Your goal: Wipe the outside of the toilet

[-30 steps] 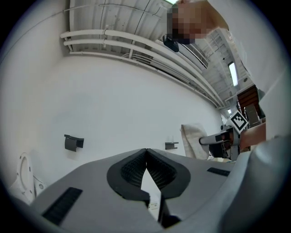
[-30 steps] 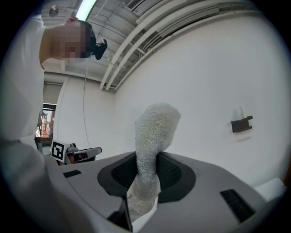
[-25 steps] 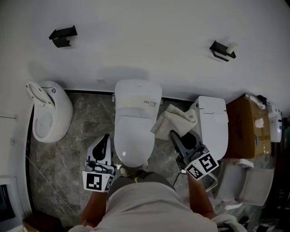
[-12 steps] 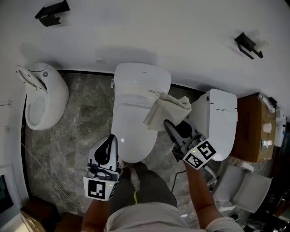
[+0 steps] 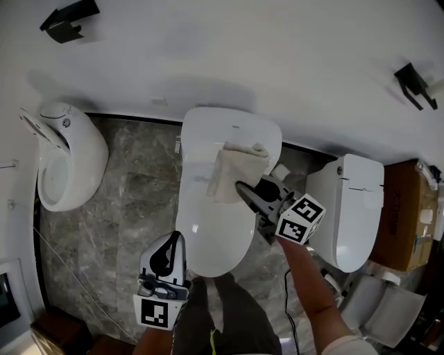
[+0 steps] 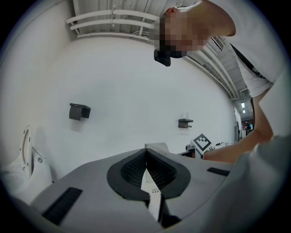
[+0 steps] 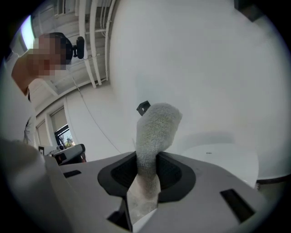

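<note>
On your left, a white urinal [image 5: 69, 166] stands on the grey marble floor [image 5: 139, 201] against the white wall [image 5: 243, 55]. On your right sits a second toilet [image 5: 357, 208], with a brown cardboard box [image 5: 401, 215] just beyond it. A black bracket [image 5: 67, 19] hangs far left on the wall, and a second black bracket [image 5: 416, 84] hangs far right.

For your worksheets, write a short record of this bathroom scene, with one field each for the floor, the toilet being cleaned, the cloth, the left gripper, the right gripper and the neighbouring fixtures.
Floor: grey stone floor
Toilet being cleaned: middle toilet, white, lid down
Cloth: pale towel, lying over the toilet's top near the back
Left gripper: left gripper, shut and empty, low by the bowl's front
Right gripper: right gripper, shut on the towel
Neighbouring fixtures: left toilet; right toilet
</note>
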A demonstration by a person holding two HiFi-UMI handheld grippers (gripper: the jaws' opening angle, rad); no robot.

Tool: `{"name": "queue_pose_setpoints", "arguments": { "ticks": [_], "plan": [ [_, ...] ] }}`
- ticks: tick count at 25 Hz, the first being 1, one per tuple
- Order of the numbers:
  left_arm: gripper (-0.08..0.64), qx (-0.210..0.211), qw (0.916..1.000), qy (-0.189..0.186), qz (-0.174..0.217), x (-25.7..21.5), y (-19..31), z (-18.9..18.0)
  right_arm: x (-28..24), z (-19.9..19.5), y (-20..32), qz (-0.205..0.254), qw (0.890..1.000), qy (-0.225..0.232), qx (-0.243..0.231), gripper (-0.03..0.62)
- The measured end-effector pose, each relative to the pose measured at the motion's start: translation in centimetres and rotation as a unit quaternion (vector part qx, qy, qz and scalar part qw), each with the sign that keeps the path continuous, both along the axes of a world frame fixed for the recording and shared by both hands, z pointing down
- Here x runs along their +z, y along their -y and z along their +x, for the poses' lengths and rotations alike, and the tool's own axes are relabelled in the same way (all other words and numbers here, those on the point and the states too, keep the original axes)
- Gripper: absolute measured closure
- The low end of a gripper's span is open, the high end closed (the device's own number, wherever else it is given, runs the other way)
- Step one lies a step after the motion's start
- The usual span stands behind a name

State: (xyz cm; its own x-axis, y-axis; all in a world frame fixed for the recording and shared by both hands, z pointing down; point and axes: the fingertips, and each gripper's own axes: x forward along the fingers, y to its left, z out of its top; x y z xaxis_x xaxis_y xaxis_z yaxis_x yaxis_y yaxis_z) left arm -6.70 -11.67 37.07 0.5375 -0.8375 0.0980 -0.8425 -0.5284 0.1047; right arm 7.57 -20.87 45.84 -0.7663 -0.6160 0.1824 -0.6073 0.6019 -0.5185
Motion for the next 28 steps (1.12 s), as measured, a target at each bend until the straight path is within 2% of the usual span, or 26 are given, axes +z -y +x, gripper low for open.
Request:
{"name": "queue_pose_setpoints", "arguments": {
  "ticks": [3,8,15,20,28],
  "plan": [
    [0.541,-0.005,0.9999,-0.009,-0.008,2.0,1.5,0.6,3.4,-1.7,3.2,-0.01,1.0,-0.022,-0.019,0.471],
    [0.541,-0.011,0.9997,-0.016,-0.012,3.5,2.7,1.6,7.1,-3.9,7.9,-0.033,0.999,-0.025,-0.034,0.471],
    [0.541,-0.039,0.9982,-0.018,-0.042,6.5,2.6,0.5,12.1,-7.2,14.9,-0.064,0.99,-0.105,-0.072,0.471],
    [0.541,-0.053,0.9974,-0.013,-0.048,7.2,2.4,-0.3,14.4,-8.7,17.9,-0.084,0.98,-0.165,-0.072,0.471],
    [0.541,-0.07,0.9966,-0.019,-0.039,7.8,2.6,-0.9,16.9,-10.6,19.5,-0.112,0.969,-0.205,-0.085,0.471]
  ]
}}
